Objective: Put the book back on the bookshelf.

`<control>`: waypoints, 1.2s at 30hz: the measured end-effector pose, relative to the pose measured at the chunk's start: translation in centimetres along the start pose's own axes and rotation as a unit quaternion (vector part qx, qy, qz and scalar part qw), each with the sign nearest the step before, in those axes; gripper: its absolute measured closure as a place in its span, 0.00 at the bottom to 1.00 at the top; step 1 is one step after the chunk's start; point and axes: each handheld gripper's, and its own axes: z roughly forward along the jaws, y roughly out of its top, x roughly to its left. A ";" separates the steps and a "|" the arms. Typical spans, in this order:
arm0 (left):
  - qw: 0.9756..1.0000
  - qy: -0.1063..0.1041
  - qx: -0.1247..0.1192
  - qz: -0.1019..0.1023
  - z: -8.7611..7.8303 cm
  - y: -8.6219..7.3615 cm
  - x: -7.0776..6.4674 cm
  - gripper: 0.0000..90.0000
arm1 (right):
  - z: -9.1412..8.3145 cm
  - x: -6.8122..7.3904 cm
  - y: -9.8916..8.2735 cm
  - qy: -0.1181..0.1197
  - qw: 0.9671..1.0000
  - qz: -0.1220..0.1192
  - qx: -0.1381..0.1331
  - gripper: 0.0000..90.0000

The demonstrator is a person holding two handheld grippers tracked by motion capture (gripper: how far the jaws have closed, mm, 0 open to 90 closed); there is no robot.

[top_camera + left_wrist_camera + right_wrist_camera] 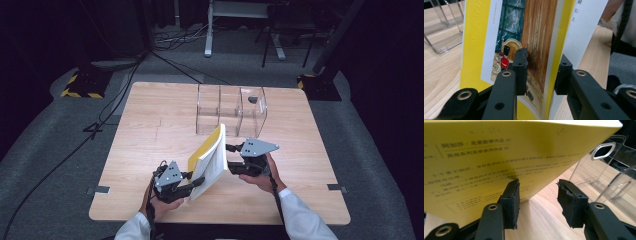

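Your two grippers sit nearest you at the front of the wooden table (150,125), one on each side of a single yellow book (210,159), which stands tilted on its lower edge, clear of the table's front edge and short of the clear plastic organizer (231,111). Left of the book, your left gripper (196,182) straddles its lower corner: in the left gripper view, one jaw lies against the illustrated cover (524,37) and the other sits behind the white pages, so the book (486,42) is between the jaws, which have just been easing apart; whether the pads still press on it, you cannot tell from here. Right of the book, your right gripper (231,159) points at its back cover; in the right gripper view the jaws stand apart with bare wood between them, the left jaw's tip just at the printed yellow back cover (499,152), nothing clamped. Beyond the book, there is one organizer, with three compartments counted across, standing toward the table's far edge.
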 end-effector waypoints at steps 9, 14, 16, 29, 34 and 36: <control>1.000 -0.023 -0.005 0.014 3.1 1.6 -0.1 0.77 | -1.7 -1.1 -0.4 -0.028 0.999 0.014 -0.012 0.61; 0.999 -0.033 -0.006 0.026 5.5 2.7 -0.3 0.77 | -3.8 -2.3 -1.5 -0.056 0.998 0.025 -0.010 0.62; 0.999 -0.034 -0.009 0.030 6.4 3.1 -0.5 0.77 | -4.3 -2.7 -1.7 -0.065 0.997 0.032 -0.007 0.62; 0.999 -0.035 -0.010 0.040 7.9 3.8 -0.9 0.76 | -7.0 -3.0 -2.9 -0.063 0.997 0.042 -0.026 0.56; 0.999 -0.022 0.004 0.048 6.8 3.6 -1.3 0.78 | -6.7 -1.8 -2.6 -0.047 0.998 0.025 -0.029 0.50; 0.998 -0.026 0.010 0.054 6.2 3.5 -1.5 0.76 | -6.3 -1.4 -2.6 -0.046 0.998 0.019 -0.024 0.50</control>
